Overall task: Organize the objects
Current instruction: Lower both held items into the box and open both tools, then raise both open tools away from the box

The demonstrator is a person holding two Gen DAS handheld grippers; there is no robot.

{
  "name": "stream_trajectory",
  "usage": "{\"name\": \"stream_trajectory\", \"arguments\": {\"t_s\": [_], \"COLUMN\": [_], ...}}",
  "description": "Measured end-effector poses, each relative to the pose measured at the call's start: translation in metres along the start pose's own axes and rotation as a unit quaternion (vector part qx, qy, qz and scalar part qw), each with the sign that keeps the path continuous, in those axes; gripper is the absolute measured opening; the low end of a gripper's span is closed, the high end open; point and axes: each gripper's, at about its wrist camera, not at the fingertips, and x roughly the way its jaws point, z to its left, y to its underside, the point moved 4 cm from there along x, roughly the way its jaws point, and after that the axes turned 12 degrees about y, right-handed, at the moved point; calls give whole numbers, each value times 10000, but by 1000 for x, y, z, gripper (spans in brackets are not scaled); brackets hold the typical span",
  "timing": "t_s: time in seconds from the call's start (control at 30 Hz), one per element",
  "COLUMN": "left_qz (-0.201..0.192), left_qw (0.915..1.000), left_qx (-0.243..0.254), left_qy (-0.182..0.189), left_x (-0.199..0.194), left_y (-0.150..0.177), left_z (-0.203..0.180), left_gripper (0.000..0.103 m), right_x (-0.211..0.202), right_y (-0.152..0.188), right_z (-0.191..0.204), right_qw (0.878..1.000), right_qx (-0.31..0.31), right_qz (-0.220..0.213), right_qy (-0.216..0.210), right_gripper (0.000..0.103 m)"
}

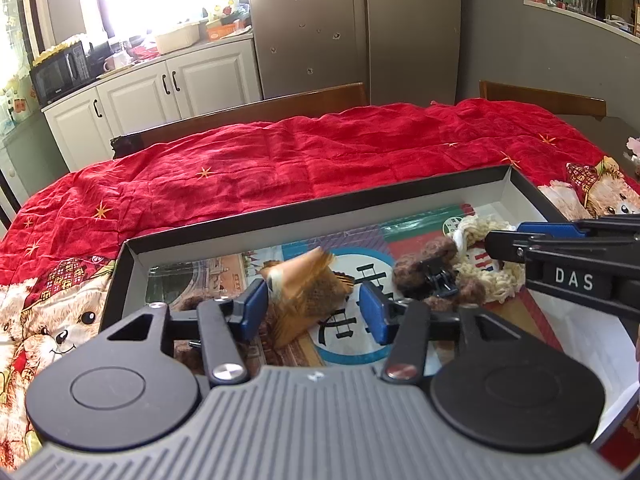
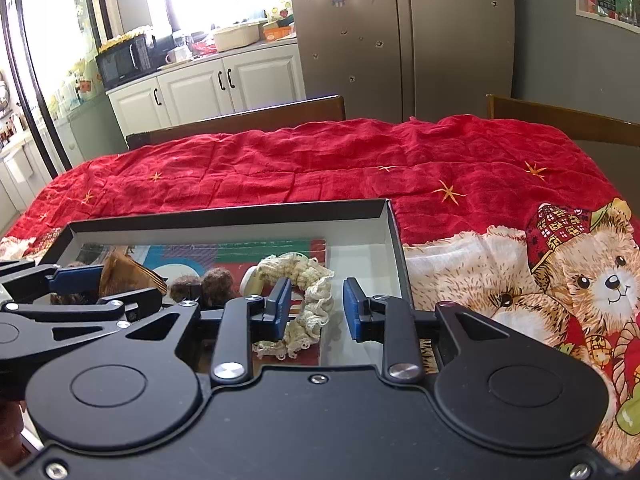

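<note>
A shallow black box [image 1: 320, 208] with a white inside sits on the table and also shows in the right wrist view [image 2: 224, 218]. In it lie a brown-gold fabric piece [image 1: 308, 292], a brown fuzzy hair claw [image 1: 432, 276] and a cream crochet scrunchie [image 1: 492, 272]. My left gripper [image 1: 314, 308] is open, its blue pads either side of the fabric piece, which looks blurred. My right gripper [image 2: 316, 306] is open over the box, above the cream scrunchie [image 2: 308, 292]. The fabric piece [image 2: 124, 274] and the hair claw [image 2: 204, 284] lie to its left.
A red quilt with bear prints [image 1: 280, 160] covers the table. Wooden chair backs [image 1: 256, 110] stand behind the table. A colourful printed card [image 1: 372, 240] lines the box floor. A fridge [image 1: 352, 24] and white cabinets [image 1: 168, 88] are beyond.
</note>
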Motion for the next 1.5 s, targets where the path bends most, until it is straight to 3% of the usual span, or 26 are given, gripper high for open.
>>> {"name": "stream_trajectory", "arguments": {"t_s": [0.63, 1.5], "left_qz": [-197, -616], "left_qw": [9998, 9981], "left_qx": [17, 4], "left_qy": [-26, -73], "left_x": [-24, -90], "left_y": [-4, -1], "left_z": [-2, -6], "left_gripper": [69, 75], "right_x": [-14, -88], "right_y": [0, 1], "right_z": [2, 11], "right_qw": [9999, 9976], "right_qx": [-12, -416], "right_qz": [-137, -545], "right_qy": [5, -93], "right_gripper": [31, 31]}}
